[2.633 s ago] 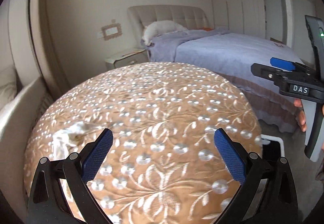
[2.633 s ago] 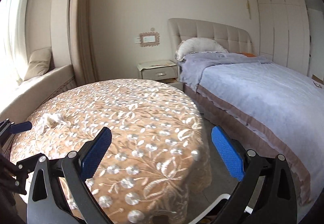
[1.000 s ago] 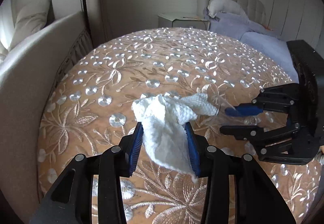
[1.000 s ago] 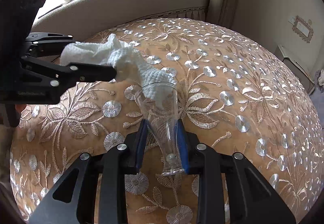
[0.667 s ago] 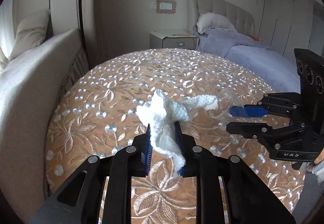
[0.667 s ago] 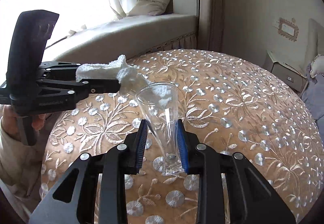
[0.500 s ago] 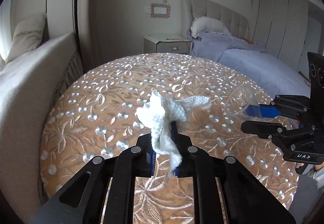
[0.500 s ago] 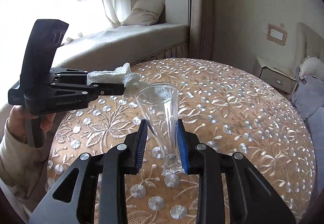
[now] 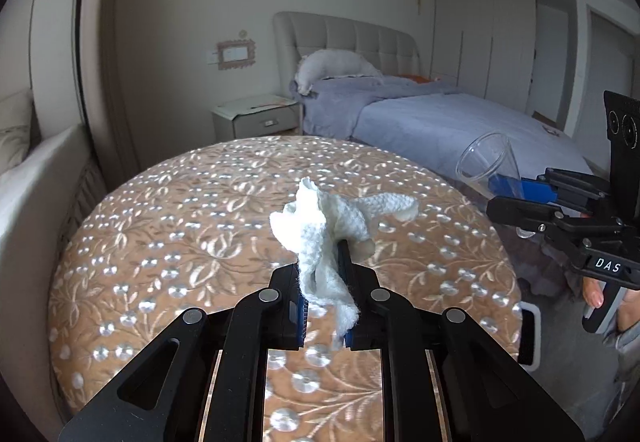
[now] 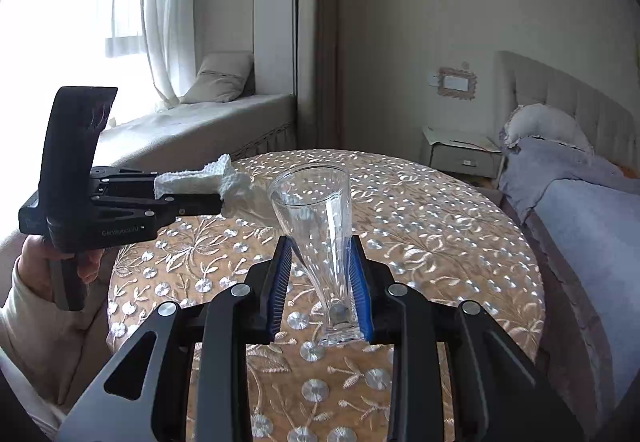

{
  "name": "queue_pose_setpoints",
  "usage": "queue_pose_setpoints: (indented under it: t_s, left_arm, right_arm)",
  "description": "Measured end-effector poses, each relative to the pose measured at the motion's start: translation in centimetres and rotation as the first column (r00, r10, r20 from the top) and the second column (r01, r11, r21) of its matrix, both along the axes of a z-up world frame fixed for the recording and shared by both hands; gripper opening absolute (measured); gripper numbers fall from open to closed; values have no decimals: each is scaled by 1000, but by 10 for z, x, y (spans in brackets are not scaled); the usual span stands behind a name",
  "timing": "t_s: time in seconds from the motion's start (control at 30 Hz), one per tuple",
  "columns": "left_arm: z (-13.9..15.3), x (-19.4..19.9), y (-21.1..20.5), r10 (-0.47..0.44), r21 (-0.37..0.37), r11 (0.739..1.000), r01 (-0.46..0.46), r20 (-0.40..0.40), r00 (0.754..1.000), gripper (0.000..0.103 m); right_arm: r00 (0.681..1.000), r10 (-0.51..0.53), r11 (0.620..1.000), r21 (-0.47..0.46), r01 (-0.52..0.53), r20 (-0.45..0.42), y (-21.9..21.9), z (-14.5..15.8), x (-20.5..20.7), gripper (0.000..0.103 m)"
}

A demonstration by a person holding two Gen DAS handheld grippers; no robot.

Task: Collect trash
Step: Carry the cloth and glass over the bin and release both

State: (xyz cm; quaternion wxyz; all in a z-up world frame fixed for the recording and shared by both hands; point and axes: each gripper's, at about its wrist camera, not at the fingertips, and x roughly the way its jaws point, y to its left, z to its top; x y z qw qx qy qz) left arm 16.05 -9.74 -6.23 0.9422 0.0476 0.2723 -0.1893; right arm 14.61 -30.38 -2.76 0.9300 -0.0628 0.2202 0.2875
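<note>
The left gripper [image 9: 323,282] is pinching a crumpled white tissue [image 9: 332,222] tight between its blue pads, above the round embroidered table [image 9: 168,226]. The right gripper [image 10: 320,274] is clasping a clear tall glass [image 10: 320,218], part-closed on its tapered sides. A bed [image 9: 440,118] is standing beyond.

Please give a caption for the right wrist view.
Right gripper holding a clear tall glass above a round embroidered table.

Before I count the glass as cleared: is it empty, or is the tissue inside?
Empty. The clear glass shows only tablecloth through it; the tissue sits pinched in the left gripper, outside.
</note>
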Motion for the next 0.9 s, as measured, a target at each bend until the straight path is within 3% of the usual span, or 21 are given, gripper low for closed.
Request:
queue_pose_setpoints:
  t_s: [0.17,0.3,0.6,0.9]
  left_arm:
    - [-10,-13,-52,-137,-2,991,137,-22,990,12]
    - [-25,-22,-102,-256,-8,967,255,-53,965,12]
    - [-64,-35,-212,-494,-28,868,496,-157,855,12]
    - [-108,-45,-298,-613,-7,773,635,-265,744,12]
  right_arm:
    - [993,-115,993,21,115,22,-45,3,-36,31]
    - [978,-207,978,25,207,30,-82,-1,-64,31]
    - [908,-419,907,36,419,-4,-161,-27,-111,31]
    - [838,-538,838,48,543,-98,-214,-70,-129,31]
